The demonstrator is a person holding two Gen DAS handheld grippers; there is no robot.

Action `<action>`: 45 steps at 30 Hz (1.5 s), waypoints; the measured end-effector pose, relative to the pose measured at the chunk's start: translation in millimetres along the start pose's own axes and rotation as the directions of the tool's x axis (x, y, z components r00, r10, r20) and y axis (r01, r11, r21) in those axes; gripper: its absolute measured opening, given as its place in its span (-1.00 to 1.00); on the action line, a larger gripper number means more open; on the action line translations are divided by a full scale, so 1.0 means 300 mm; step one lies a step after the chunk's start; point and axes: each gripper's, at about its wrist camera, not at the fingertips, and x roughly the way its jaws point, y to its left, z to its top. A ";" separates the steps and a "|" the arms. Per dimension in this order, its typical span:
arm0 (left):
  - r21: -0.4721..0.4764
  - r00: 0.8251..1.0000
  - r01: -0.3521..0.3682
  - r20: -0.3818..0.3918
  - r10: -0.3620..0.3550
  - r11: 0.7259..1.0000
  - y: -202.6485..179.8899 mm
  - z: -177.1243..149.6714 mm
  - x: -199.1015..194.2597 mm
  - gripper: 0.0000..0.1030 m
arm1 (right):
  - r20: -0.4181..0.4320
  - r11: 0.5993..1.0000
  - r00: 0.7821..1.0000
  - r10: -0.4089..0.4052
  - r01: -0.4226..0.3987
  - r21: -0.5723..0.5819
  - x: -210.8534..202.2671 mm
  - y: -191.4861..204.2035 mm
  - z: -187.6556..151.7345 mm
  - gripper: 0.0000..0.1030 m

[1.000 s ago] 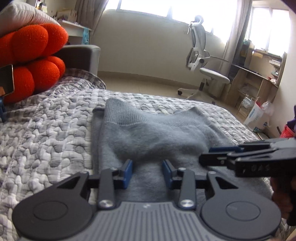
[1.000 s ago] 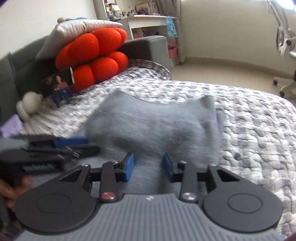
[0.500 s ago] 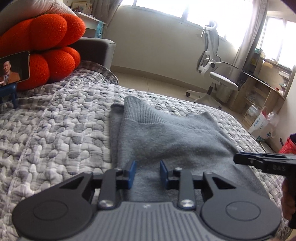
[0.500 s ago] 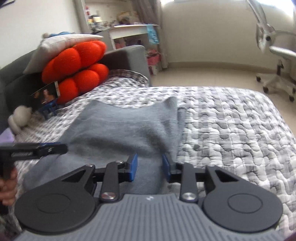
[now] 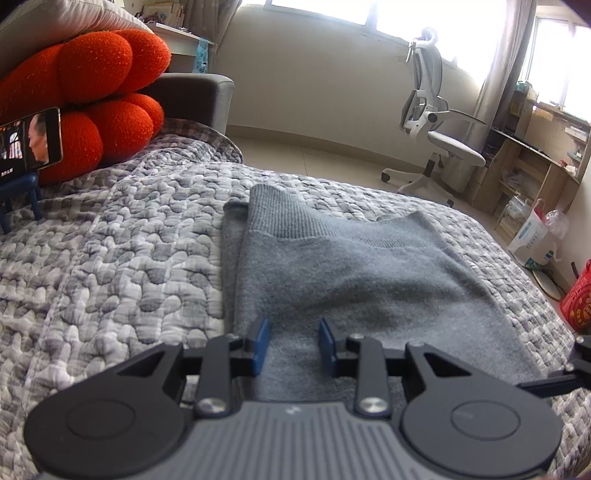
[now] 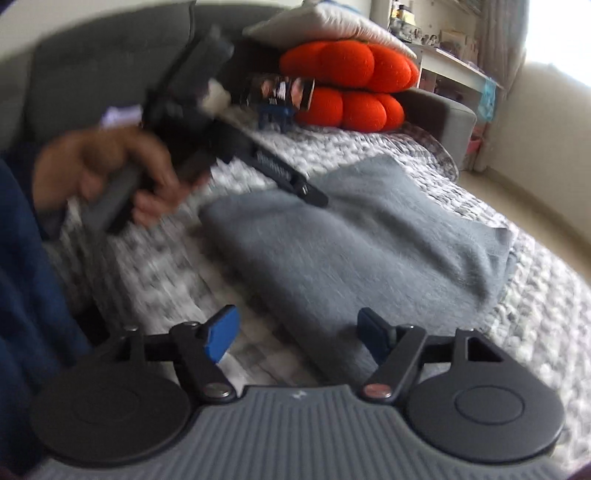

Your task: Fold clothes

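A folded grey knit sweater (image 5: 351,273) lies flat on the quilted grey bedspread (image 5: 110,266). My left gripper (image 5: 293,347) hovers low over the sweater's near edge. Its blue pads stand a little apart and no cloth is pinched between them. In the blurred right wrist view a hand (image 6: 110,177) holds that left gripper (image 6: 314,195) at the sweater's (image 6: 369,240) far side. My right gripper (image 6: 297,332) is at the sweater's near corner with its jaws opening wide and nothing pressed between the pads. Only a black part of the right gripper (image 5: 576,369) shows at the left wrist view's right edge.
Orange knot cushions (image 5: 92,96) under a white pillow (image 6: 325,22) lean at the bed's head, with a phone (image 5: 29,140) on a blue stand in front. A white office chair (image 5: 436,140), a wooden desk (image 5: 532,162) and bags (image 5: 535,236) stand beyond the bed.
The right gripper's jaws have spread wide. It has rolled and slid sideways to the sweater's corner, dropping to the edge of the left wrist view. The left gripper has stayed put.
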 end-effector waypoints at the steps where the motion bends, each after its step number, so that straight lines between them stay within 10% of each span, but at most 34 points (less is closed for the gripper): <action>1: -0.002 1.000 0.002 -0.002 -0.002 1.000 0.002 0.001 0.000 -0.39 | -0.008 1.000 1.000 -0.018 0.018 -0.008 0.012 -0.001 -0.003 0.45; 20: 0.000 1.000 -0.019 -0.010 0.019 1.000 -0.001 -0.001 -0.022 -0.34 | 0.055 0.988 0.996 -0.067 0.058 0.144 -0.022 -0.057 -0.033 0.37; 32: -0.042 0.997 -0.073 0.038 0.074 0.996 0.092 -0.066 -0.075 0.00 | 0.109 0.867 0.972 -0.209 0.133 0.481 -0.056 -0.211 -0.067 0.38; 45: -0.023 0.986 -0.072 0.150 0.075 0.997 0.081 -0.140 -0.084 0.04 | 0.072 0.820 0.945 -0.320 0.238 0.520 -0.017 -0.216 -0.146 0.42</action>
